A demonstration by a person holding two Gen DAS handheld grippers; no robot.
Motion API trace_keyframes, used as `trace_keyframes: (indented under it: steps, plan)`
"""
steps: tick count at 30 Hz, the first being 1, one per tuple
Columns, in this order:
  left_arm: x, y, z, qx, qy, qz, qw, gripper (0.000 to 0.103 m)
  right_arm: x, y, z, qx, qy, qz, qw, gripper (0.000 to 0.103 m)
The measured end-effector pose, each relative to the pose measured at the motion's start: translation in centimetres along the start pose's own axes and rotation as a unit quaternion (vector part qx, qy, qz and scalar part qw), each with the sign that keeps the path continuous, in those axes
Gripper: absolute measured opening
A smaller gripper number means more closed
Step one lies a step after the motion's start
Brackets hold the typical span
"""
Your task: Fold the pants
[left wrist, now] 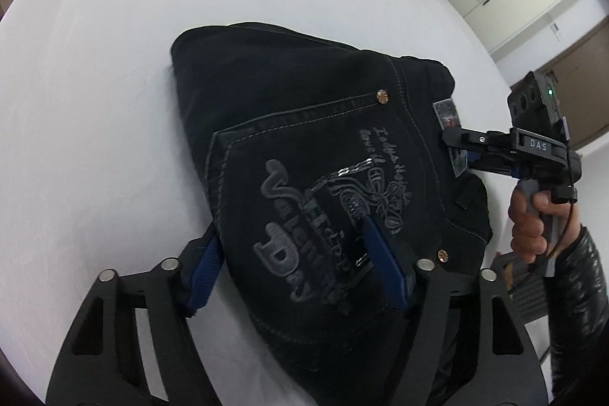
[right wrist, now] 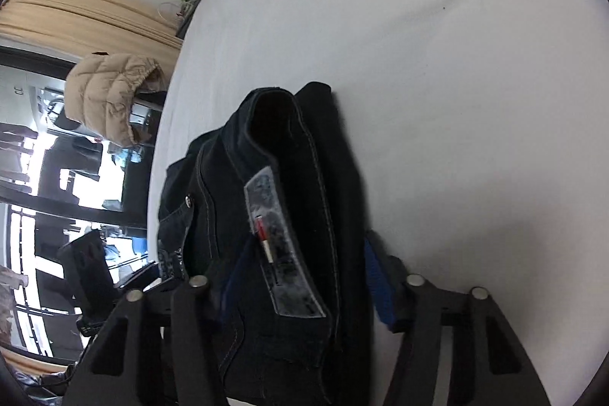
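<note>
Now we see the folded black pants [left wrist: 316,155] mid-frame on the white bed [left wrist: 95,82]; our left gripper [left wrist: 293,265] clenches their lower edge, and our right gripper [right wrist: 304,276] clenches the waistband by the patch [right wrist: 281,246].

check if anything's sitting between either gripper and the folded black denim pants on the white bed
Nothing visible does. The left gripper straddles the folded black denim pants at the embroidered pocket, and the right gripper straddles their waistband.
</note>
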State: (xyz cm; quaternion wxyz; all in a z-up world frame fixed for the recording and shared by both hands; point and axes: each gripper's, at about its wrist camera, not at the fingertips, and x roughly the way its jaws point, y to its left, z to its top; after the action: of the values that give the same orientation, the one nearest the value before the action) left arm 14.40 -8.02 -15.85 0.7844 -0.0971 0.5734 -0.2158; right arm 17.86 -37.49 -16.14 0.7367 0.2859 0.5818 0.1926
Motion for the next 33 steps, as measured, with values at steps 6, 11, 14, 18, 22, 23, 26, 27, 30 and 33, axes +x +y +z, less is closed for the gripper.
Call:
trace_keyframes:
  steps: [6, 11, 14, 18, 22, 23, 26, 27, 30, 33]
  plan:
    - [-0.4, -0.1, 0.2, 0.008, 0.003, 0.002, 1.0, 0.056, -0.1, 0.3, -0.6, -0.015, 0.004, -0.026, 1.0, 0.044]
    - [0.4, -1.2, 1.1, 0.02, 0.002, 0.009, 0.9998, 0.046, -0.3, 1.4, -0.8, -0.035, -0.003, -0.053, 0.998, 0.032]
    - [0.2, -1.5, 1.3, 0.025, -0.001, 0.011, 0.9996, 0.035, -0.6, 2.5, -1.2, -0.054, -0.013, -0.079, 0.995, 0.026]
    - [0.0, -1.4, 1.8, 0.023, -0.005, 0.008, 0.9997, 0.027, -0.9, 5.4, -1.9, -0.093, -0.029, -0.131, 0.987, 0.021]
    - [-0.4, -1.4, 1.9, 0.012, -0.014, -0.007, 0.9998, 0.022, -1.4, 8.8, -2.6, -0.13, -0.043, -0.158, 0.978, 0.02]
    - [-0.7, -1.3, 1.8, 0.01, -0.016, -0.011, 0.9998, 0.021, -1.4, 10.0, -2.9, -0.146, -0.045, -0.166, 0.974, 0.019]
    - [-1.9, -0.8, 2.2, 0.0, -0.027, -0.027, 0.9993, 0.019, -1.0, 13.1, -3.5, -0.18, -0.046, -0.177, 0.966, 0.019]
    - [-2.2, -0.7, 2.3, -0.002, -0.031, -0.027, 0.9992, 0.019, -1.0, 13.9, -3.5, -0.186, -0.048, -0.18, 0.965, 0.019]
    - [-3.8, 0.5, 2.8, -0.015, -0.049, -0.025, 0.9984, 0.019, -1.3, 15.3, -3.4, -0.197, -0.055, -0.166, 0.965, 0.018]
    - [-6.2, 2.2, 3.9, -0.022, -0.075, -0.015, 0.9968, 0.019, -1.0, 17.5, -2.2, -0.205, -0.058, -0.143, 0.967, 0.018]
